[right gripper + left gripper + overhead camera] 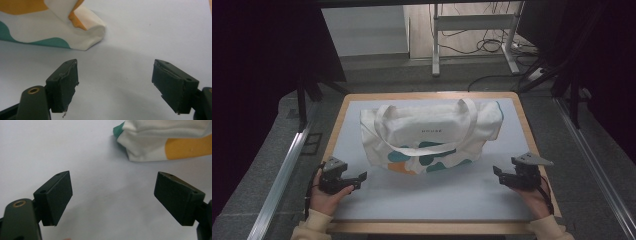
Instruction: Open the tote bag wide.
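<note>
A cream tote bag (432, 132) with teal and orange patches lies flat in the middle of the table, its two handles spread over it. My left gripper (357, 179) rests at the front left, a short way from the bag's near left corner (155, 147), and stands open with nothing between its fingers. My right gripper (498, 175) sits at the front right, also open and empty, pointing toward the bag's near right corner (85, 32). In each gripper view the two black pads (58, 195) (63, 82) are set far apart over bare table.
The table has a pale blue-grey mat (432, 195) inside a wooden rim (432, 227). Metal rails (277, 185) run along both sides. A white frame leg (435, 45) and cables (492, 45) lie on the floor beyond the far edge.
</note>
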